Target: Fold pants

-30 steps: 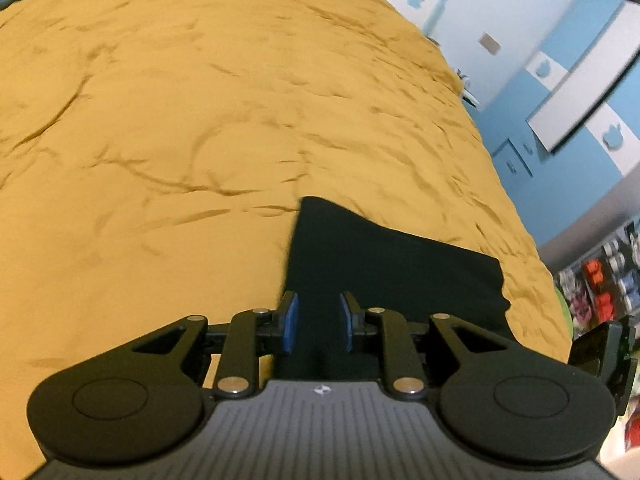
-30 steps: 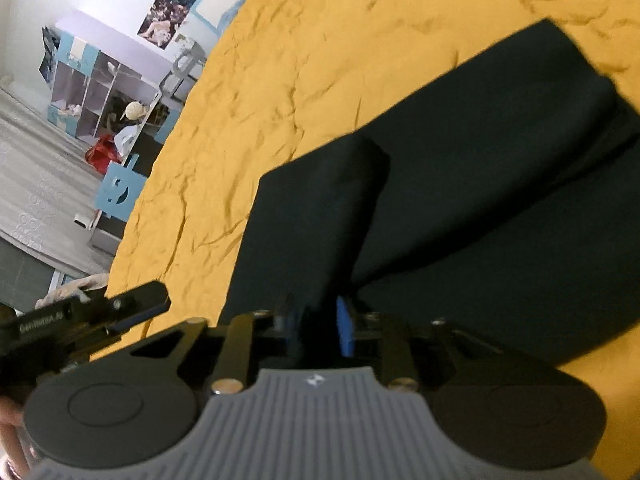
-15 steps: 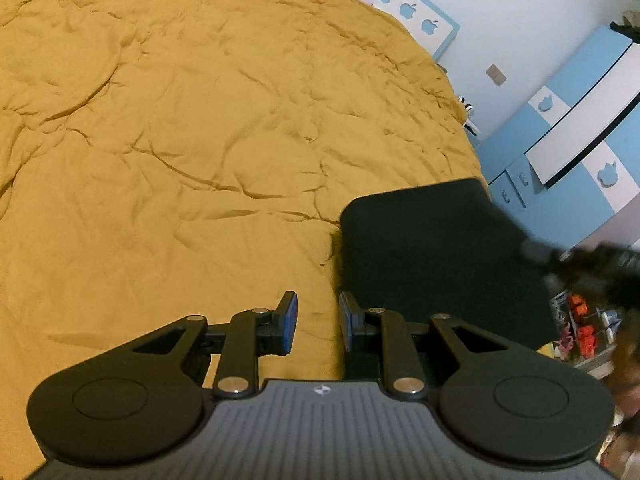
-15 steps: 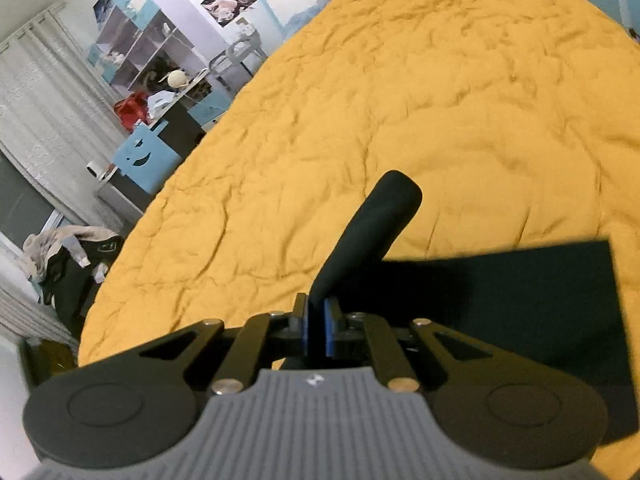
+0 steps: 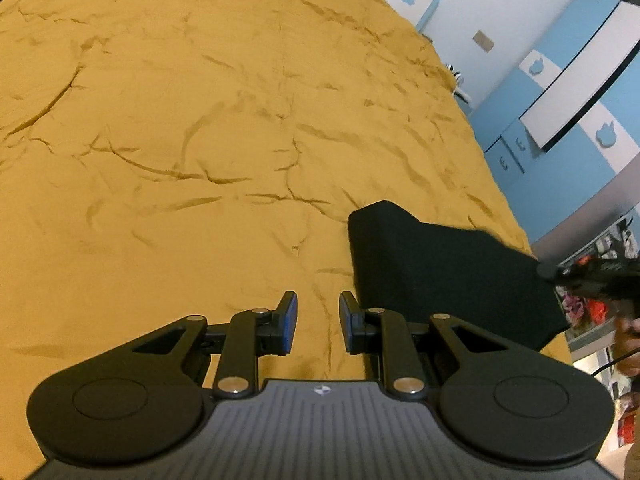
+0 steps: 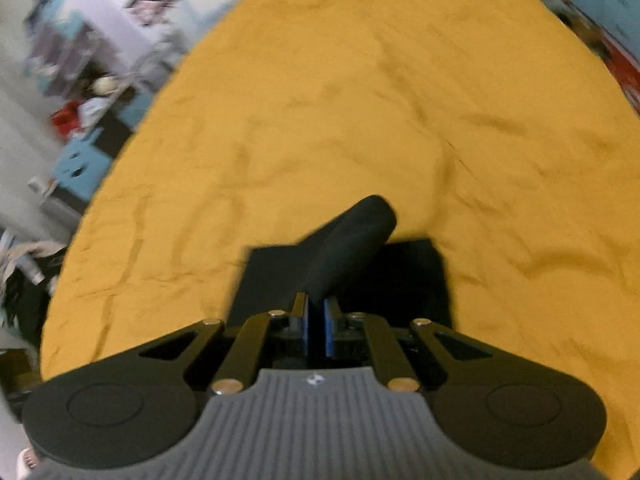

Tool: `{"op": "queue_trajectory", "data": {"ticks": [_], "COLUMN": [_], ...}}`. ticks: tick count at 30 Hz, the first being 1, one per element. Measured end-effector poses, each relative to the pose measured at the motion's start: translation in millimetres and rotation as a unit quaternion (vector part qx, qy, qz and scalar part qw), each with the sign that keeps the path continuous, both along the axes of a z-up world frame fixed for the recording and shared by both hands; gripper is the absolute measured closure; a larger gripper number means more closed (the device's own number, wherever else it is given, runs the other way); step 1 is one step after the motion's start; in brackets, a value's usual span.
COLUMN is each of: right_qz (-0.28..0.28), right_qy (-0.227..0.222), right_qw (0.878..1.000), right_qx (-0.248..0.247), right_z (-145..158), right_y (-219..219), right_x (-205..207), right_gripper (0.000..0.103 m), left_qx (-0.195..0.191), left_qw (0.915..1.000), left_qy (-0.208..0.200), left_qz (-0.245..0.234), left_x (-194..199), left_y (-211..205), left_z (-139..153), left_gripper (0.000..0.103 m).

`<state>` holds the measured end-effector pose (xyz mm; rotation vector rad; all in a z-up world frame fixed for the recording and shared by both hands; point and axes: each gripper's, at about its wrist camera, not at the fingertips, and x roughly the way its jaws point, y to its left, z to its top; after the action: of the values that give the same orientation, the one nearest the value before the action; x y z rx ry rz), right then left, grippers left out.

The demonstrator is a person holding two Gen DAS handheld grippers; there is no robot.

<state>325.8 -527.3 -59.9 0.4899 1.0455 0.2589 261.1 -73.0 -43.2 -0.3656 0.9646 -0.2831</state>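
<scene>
The right gripper pinches a fold of the black fabric pants; the view is blurred. The left gripper hangs partly open, holding nothing, over the mustard-yellow quilted bedspread.

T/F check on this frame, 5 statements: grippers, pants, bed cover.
1. The right hand-held gripper is shut on a fold of the black pants. True.
2. The left hand-held gripper also grips the pants. False: its jaws stand apart with only the orange bed cover between them; the pants lie to its right.
3. The bed cover is blue. False: it is orange and wrinkled.
4. In the left wrist view the pants lie near the right edge of the bed. True.
5. The pants lie fully spread out, both legs flat. False: they form a compact folded block, one fold lifted.
</scene>
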Motion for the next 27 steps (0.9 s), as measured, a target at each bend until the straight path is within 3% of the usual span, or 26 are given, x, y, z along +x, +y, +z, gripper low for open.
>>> {"op": "queue_trajectory", "data": {"ticks": [3, 9, 11, 15, 19, 23, 27], "right_qz": [-0.01, 0.029, 0.027, -0.008, -0.024, -0.044, -0.047], "right_qy": [-0.003, -0.057, -0.04, 0.01, 0.007, -0.026, -0.072], "right_qw": [1.0, 0.998, 0.999, 0.999, 0.999, 0.998, 0.996], "right_qx": [0.02, 0.002, -0.023, -0.041, -0.025, -0.038, -0.038], "right_z": [-11, 19, 10, -40, -64, -44, -19], "right_y": [-11, 0, -5, -25, -31, -35, -30], "right_x": [-3, -10, -14, -18, -24, -44, -74], "right_gripper": [0.101, 0.101, 0.101, 0.101, 0.1, 0.091, 0.09], "left_qx": [0.012, 0.023, 0.023, 0.029, 0.029, 0.017, 0.001], "left_qw": [0.9999, 0.9996, 0.9995, 0.999, 0.9983, 0.9972, 0.9949], "left_qy": [0.005, 0.011, 0.007, 0.01, 0.007, -0.008, -0.023], "left_qz": [-0.003, -0.009, -0.018, -0.032, -0.049, -0.073, -0.098], "left_x": [1, 6, 6, 11, 13, 11, 9], "left_y": [-3, -14, -19, -29, -42, -57, -77], "left_z": [-2, -5, -5, -9, -10, -6, -4], "left_gripper": [0.079, 0.079, 0.079, 0.079, 0.079, 0.079, 0.079]}}
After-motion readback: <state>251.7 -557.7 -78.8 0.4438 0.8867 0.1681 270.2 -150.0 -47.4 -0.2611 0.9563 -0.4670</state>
